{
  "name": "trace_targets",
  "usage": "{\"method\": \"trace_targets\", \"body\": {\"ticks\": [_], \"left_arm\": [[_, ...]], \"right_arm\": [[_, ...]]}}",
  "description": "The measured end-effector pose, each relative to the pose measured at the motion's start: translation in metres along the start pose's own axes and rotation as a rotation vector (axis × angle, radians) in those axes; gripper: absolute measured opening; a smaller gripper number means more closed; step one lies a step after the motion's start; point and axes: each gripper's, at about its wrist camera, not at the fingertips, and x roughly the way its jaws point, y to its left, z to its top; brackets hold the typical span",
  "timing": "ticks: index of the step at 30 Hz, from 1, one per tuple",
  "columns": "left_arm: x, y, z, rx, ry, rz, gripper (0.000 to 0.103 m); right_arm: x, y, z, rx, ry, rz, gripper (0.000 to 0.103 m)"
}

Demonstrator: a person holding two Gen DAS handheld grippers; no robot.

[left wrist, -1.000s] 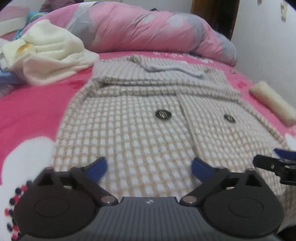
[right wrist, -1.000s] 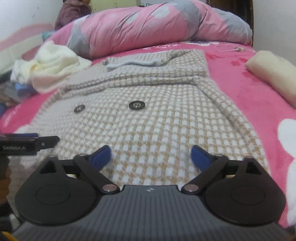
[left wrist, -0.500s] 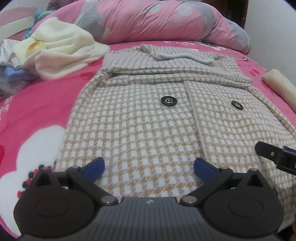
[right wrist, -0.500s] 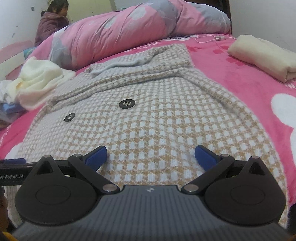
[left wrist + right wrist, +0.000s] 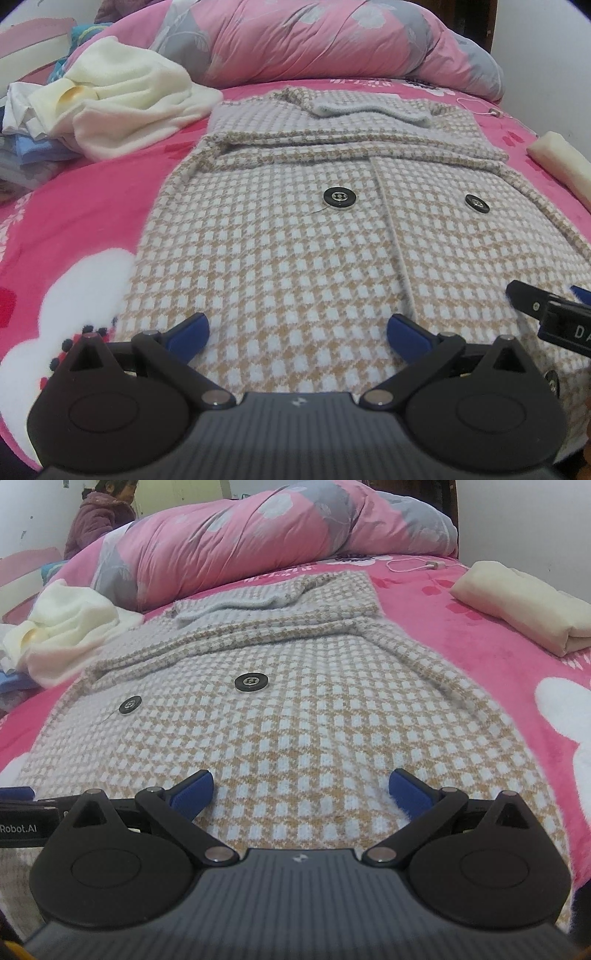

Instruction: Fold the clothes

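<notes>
Checked cardigan (image 5: 295,236) lies flat, front up, on the pink bed (image 5: 74,206), hem toward both cameras, collar at the far end by the rolled duvet (image 5: 332,40). Both sleeves already look folded across the chest as a band just above the buttons (image 5: 339,196). Left gripper (image 5: 297,334) spread wide, nothing between the pads, hovering over the hem's left half; right gripper (image 5: 300,790) likewise spread and empty over the right half. Each tool's tip shows at the edge of the other's view, so they sit side by side, near each other. My read: next step is the bottom-to-top fold, hem up to the collar. To do it well: drop both grippers to the hem edge itself, not the panel; I can't see the edge, it's hidden under the gripper bodies. Space the grabs outward toward the two corners, they look too central now and the corners would sag. Pinch both layers, front and back; thick fuzzy knit, so a shallow bite may take only the top layer. Lift low and even, carry forward together, land the hem on the sleeve band square to the side seams. Risks: placket (image 5: 391,236) skewing open, sleeves dragging out of place. Cream fleece pile (image 5: 129,96) and folded cream item (image 5: 524,602) lie apart from the cardigan.
</notes>
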Motion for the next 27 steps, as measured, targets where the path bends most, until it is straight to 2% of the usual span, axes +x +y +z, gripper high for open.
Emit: {"method": "trace_targets", "body": {"ticks": [27], "left_arm": [[-0.0020,-0.0028,-0.0002,0.001,0.010,0.019,0.103]], "right_arm": [[0.0015,0.0054,-0.0005,-0.030,0.010,-0.026,0.102]]}}
